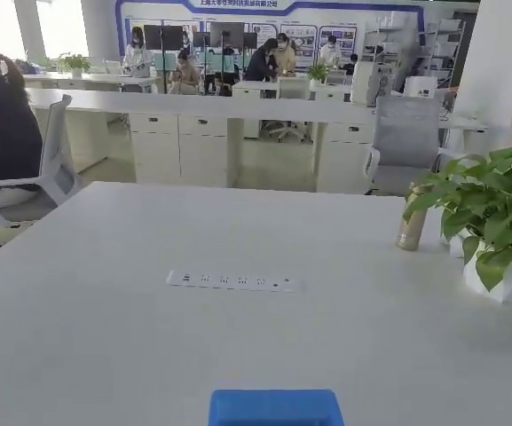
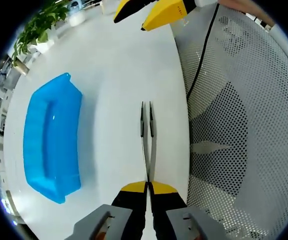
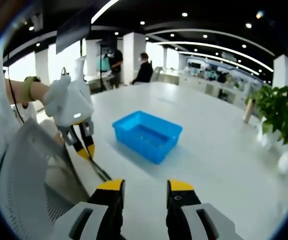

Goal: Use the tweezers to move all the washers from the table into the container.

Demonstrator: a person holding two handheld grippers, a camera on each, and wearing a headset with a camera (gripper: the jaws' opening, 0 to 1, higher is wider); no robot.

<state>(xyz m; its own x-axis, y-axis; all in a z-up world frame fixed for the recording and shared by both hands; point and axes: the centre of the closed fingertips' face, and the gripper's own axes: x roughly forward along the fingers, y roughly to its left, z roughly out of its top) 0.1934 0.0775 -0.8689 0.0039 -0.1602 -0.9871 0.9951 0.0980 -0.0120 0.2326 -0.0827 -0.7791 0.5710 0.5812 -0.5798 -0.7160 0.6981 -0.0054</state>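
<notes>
Slim tweezers [image 2: 146,135] are clamped in the left gripper [image 2: 147,187], pointing to 12 o'clock along the white table's [image 2: 119,65] edge. The blue container [image 2: 33,150] lies at their 9 o'clock. The right gripper [image 3: 145,186], jaws apart, faces the container at its 12 o'clock.
</notes>
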